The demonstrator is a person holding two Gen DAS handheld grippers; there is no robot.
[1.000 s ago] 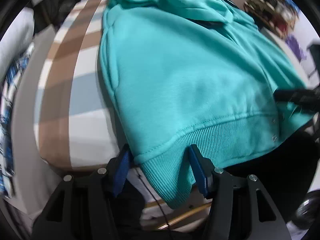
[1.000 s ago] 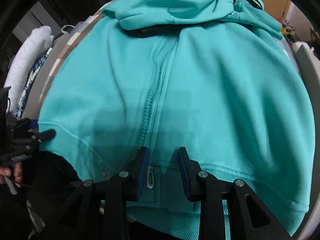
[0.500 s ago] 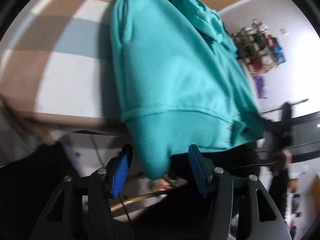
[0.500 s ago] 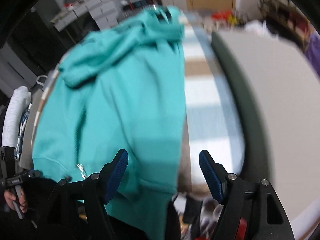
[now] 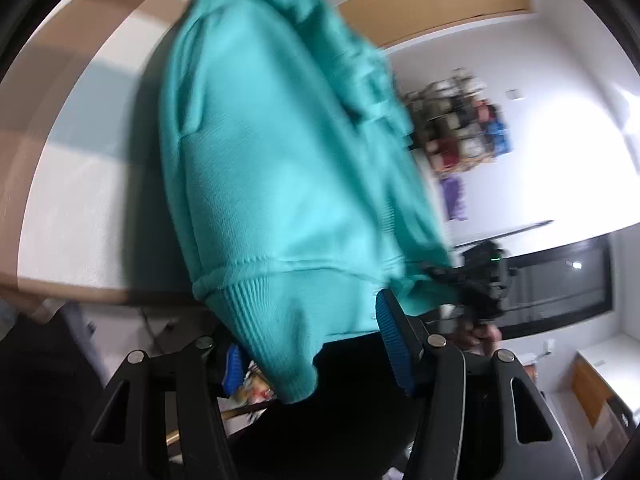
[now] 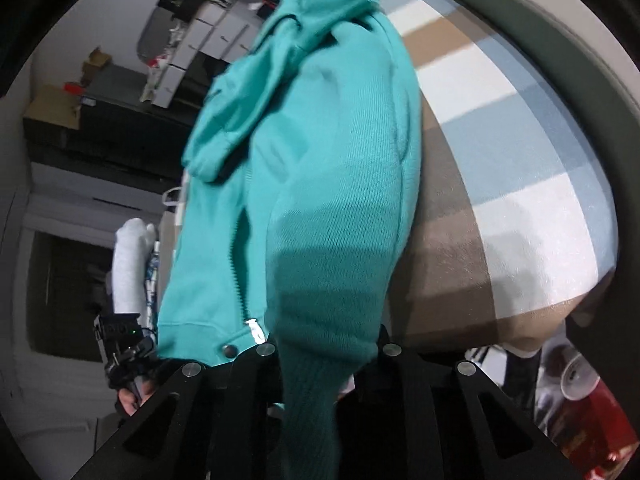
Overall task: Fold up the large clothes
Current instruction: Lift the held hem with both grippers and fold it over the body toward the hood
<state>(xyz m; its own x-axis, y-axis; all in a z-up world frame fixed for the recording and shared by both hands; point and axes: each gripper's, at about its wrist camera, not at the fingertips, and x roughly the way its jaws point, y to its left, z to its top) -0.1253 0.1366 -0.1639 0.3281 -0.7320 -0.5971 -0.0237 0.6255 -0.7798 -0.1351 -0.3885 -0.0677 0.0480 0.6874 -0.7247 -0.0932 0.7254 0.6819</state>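
- The left gripper [image 5: 316, 340] has its blue-padded fingers [image 5: 394, 340] about half apart, with the ribbed hem corner of the teal hoodie [image 5: 276, 168] hanging between them; the right pad stands clear of the cloth, while the left pad is mostly hidden behind the hem, so I cannot tell if it presses on the fabric
- The right gripper [image 6: 324, 350] has just been closing, and its jaws now stand narrow with the hoodie's other hem corner bunched tightly between them and drooping down past the black fingers [image 6: 384, 360]
- The hoodie [image 6: 320, 168] lies lengthwise on the bed, zipper side up, hood bunched at the far end, its bottom hem hanging off the near edge of the bed
- A metal zipper pull [image 6: 254, 328] and a snap button [image 6: 229, 350] sit on the hem just left of the right gripper
- The striped bedspread [image 6: 516, 148] under it, in white, blue and tan bands, shows bare on both sides of the garment
- Each camera sees the other gripper at the hem's opposite corner, held by a hand [image 6: 132, 396]
- Farther out, a cluttered shelf [image 5: 460, 120] against a white wall, and a rolled white cloth [image 6: 130, 264] beside the bed
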